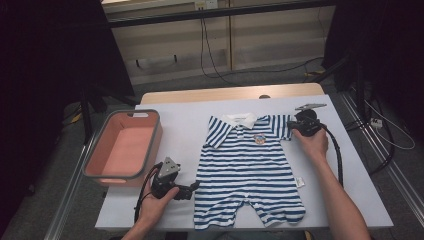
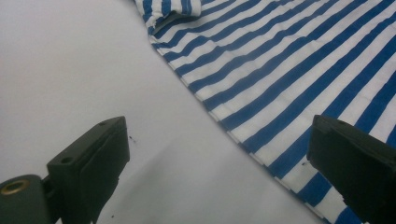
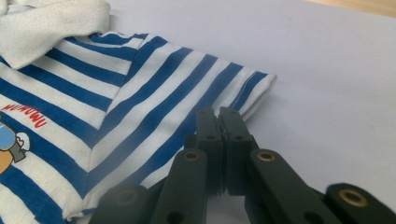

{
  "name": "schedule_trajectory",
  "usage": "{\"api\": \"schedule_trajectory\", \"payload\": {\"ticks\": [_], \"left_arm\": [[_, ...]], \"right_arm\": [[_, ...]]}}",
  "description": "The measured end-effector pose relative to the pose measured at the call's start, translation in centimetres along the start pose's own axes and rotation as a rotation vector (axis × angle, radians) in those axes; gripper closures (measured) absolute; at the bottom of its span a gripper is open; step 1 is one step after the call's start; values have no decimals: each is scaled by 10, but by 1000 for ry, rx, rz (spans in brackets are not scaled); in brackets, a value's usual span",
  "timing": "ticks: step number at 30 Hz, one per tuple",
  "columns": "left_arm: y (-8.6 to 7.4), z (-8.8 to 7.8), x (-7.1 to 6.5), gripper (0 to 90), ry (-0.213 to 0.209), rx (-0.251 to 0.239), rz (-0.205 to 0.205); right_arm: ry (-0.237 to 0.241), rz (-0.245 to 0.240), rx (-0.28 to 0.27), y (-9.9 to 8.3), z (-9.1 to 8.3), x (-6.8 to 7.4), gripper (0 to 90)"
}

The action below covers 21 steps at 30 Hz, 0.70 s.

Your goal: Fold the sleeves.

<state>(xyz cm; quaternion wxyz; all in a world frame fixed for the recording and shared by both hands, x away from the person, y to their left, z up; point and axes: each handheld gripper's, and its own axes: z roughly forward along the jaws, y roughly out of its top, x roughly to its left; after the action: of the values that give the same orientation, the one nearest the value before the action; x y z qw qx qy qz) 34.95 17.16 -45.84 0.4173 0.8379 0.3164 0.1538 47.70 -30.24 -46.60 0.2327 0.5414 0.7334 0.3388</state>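
Right hand-held gripper [image 3: 219, 116] looks pinched shut on the sleeve edge of the striped romper [image 1: 248, 167] lying flat on the bench [image 1: 345, 195], left hand-held gripper [image 2: 219, 154] wide open straddling its side seam, so a thin bite could slip when lifted.

High cam looks down on table [image 1: 350, 200]; both gripper cams close, sharing striped romper [image 1: 247, 165].
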Motion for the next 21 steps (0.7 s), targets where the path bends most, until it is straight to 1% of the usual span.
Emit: {"api": "schedule_trajectory", "payload": {"ticks": [2,4,8,10,13,17,21], "left_arm": [[0,0,0,60,-4,0,-5],[0,-1,0,60,-2,1,-1],[0,-1,1,60,1,4,-2],[0,-1,1,60,1,6,0],[0,0,1,60,-1,3,-3],[0,-1,1,60,0,6,-2],[0,0,1,60,3,6,2]], "right_arm": [[-6,-3,-3,0,-2,1,886],[-9,-13,-15,0,-6,2,886],[-5,-6,-47,2,-13,3,887],[1,-6,-59,3,-15,6,886],[10,-27,-74,7,-17,14,887],[30,-43,-98,11,-19,22,886],[51,-58,-107,14,-22,28,886]]}}
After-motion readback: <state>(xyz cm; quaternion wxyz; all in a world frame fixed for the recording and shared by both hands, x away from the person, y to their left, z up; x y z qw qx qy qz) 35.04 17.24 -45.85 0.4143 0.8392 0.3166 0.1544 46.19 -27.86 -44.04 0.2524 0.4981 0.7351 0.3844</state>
